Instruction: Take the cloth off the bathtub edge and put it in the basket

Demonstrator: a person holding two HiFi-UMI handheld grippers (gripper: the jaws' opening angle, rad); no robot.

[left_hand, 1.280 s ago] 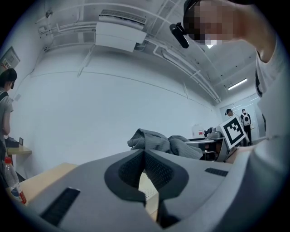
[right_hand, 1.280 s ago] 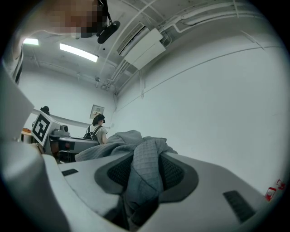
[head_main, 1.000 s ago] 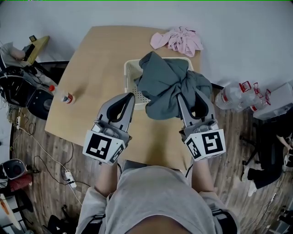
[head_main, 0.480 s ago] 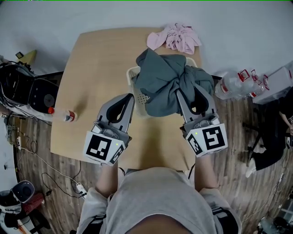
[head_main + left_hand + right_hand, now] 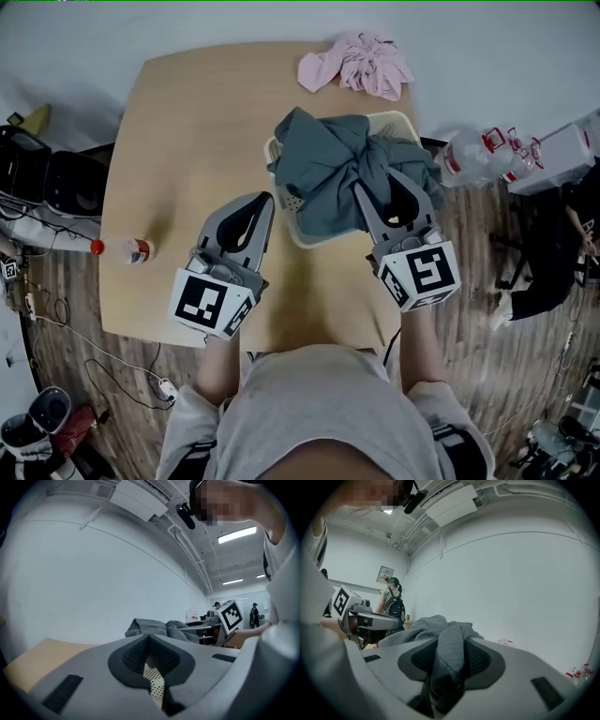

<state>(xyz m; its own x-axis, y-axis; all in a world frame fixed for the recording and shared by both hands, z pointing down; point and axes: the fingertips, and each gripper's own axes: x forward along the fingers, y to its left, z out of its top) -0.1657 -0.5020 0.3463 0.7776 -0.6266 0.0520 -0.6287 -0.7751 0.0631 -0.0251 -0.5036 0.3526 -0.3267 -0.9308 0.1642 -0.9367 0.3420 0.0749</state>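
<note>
My right gripper fingers clamp gray cloth, heaped on white basket near tabletop right edge (mostly in already). Left gripper fingers closed, empty. Remaining, I judge: lower, let go.

- you get even, soft light; the ceiling strips glare at 2 o'clock in your left gripper view.
- both gripper views bow, with black rims.
- your left gripper blurs up close.
</note>
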